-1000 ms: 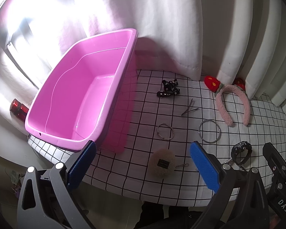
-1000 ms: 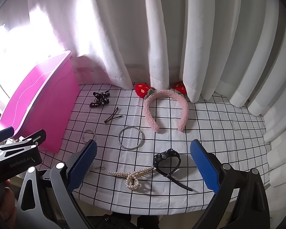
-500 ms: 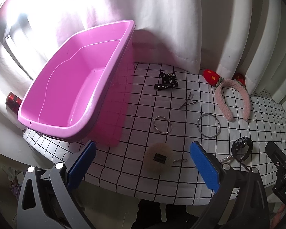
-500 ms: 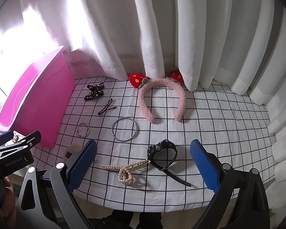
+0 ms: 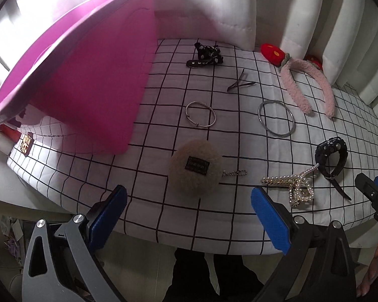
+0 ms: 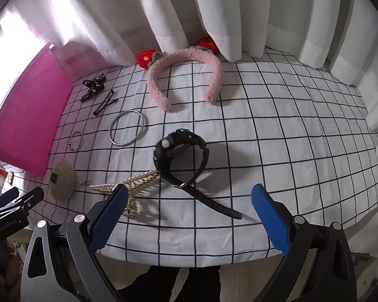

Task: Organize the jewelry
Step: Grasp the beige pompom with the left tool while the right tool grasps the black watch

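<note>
Jewelry lies on a checked cloth (image 5: 163, 136). A fuzzy beige pompom keychain (image 5: 195, 167) sits just beyond my open left gripper (image 5: 189, 216). A pearl hair clip (image 5: 293, 182), a black watch (image 6: 180, 152), a large silver bangle (image 6: 127, 127), a small bangle (image 5: 201, 114), dark hairpins (image 5: 240, 81), a black bow clip (image 5: 206, 52) and a pink strawberry headband (image 6: 186, 75) lie spread out. My open right gripper (image 6: 189, 216) hovers at the front edge before the watch. The pink bin (image 5: 88, 70) stands at the left.
White curtains (image 6: 214, 12) hang close behind the cloth. A red object (image 5: 7, 130) sits under the bin's left corner. The cloth's front edge drops off just under both grippers. The right gripper's body shows at the left wrist view's right edge (image 5: 375, 196).
Both grippers have dropped lower and moved in toward the cloth. The pompom now lies just ahead of the left gripper, the watch ahead of the right. Nothing was picked up.
</note>
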Demonstrator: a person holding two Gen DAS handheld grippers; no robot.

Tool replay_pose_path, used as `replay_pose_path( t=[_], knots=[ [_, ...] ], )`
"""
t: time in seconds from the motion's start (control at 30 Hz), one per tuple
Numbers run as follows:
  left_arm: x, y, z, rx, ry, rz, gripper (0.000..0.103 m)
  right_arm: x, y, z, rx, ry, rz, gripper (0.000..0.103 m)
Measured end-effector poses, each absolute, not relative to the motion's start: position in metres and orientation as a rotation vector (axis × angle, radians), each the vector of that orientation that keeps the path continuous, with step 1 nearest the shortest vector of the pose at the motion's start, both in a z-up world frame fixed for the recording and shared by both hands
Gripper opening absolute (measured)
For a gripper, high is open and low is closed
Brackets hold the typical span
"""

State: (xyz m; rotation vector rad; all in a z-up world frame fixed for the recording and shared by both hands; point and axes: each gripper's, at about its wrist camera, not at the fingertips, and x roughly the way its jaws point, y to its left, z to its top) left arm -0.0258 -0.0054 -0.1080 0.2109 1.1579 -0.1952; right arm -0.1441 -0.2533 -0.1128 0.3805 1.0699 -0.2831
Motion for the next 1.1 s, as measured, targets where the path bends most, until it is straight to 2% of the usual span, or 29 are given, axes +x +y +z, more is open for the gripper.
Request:
replay_pose_path(
  t=[0.57,1.1],
  knots=[
    [-0.003,-0.006,-0.158,0.188,1.18,-0.133,0.097,-0.095,-0.264,-0.161,0.381,1.121,-0.224,0.094],
    [0.008,-0.019,-0.179,0.189,1.186,-0.126,0.097,-0.079,-0.267,-0.184,0.332,1.157,-0.251,0.094]
  ],
)
